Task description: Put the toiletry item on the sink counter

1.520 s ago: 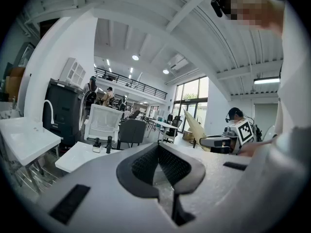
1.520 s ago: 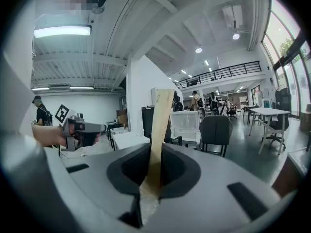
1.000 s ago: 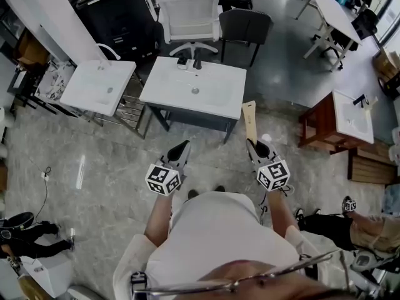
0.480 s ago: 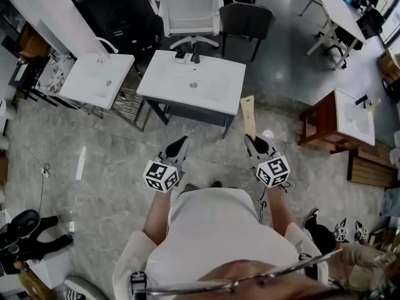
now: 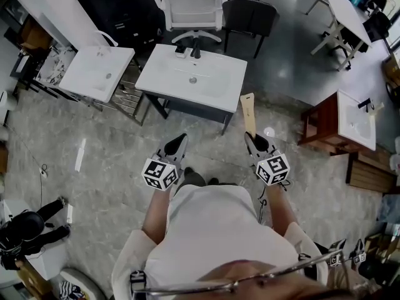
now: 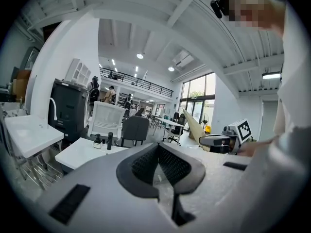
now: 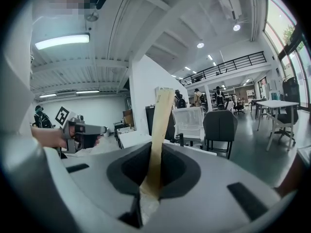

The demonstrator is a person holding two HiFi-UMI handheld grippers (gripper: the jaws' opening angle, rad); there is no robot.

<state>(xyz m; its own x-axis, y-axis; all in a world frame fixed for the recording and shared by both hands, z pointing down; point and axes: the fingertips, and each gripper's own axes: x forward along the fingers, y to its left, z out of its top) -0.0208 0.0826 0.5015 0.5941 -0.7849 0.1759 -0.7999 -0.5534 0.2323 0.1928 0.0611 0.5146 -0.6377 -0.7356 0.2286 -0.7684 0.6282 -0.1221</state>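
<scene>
While grey marble floor (image 5: 106,167) spreads beneath both grippers, the white sink counter (image 5: 219,89) sits just ahead of them, white chair (image 5: 190,8) beyond. Left gripper (image 5: 181,137) is pinched closed, empty. Right gripper (image 5: 249,135) clamps the tan toiletry item (image 5: 249,112), which juts forward from its jaws.

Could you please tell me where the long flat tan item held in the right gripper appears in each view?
Head view: the long flat tan item sticks forward from the right gripper, right of centre.
Left gripper view: item right of centre, slanting up.
Right gripper view: item centre, rising between the jaws.
Shared landmark: the white office chair.
</scene>
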